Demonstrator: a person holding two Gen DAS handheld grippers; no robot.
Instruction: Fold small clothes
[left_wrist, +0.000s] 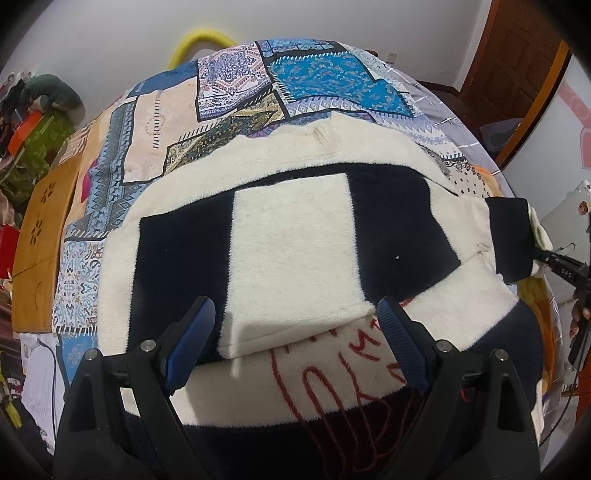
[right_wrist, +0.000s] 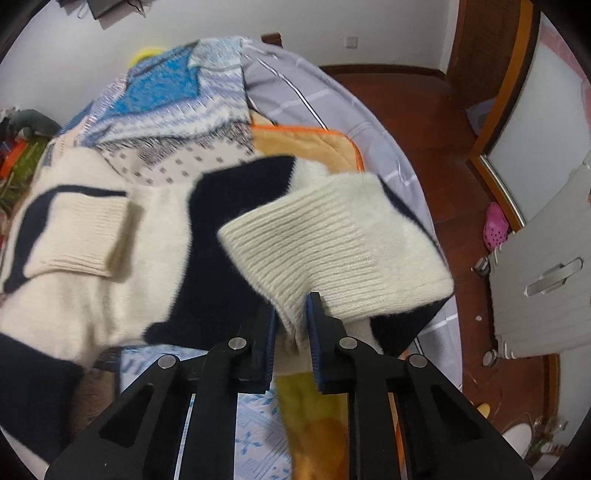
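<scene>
Fuzzy knit sweater (left_wrist: 291, 236), ribbed woollen cuff (right_wrist: 332, 236)

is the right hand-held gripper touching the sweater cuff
Touching. The right wrist view shows the right hand-held gripper with its blue pads pinched on the cream ribbed cuff of the sweater, knit bunched between them.

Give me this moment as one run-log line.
step: folding sweater sleeve | left gripper: open, over folded cuff | right gripper: shut on ribbed cuff, lifted | surface: patterned bedspread

suitcase (right_wrist: 543, 280) crowding bed's right, patchwork bedspread (left_wrist: 155, 122) open beyond sweater (left_wrist: 288, 236)
</scene>
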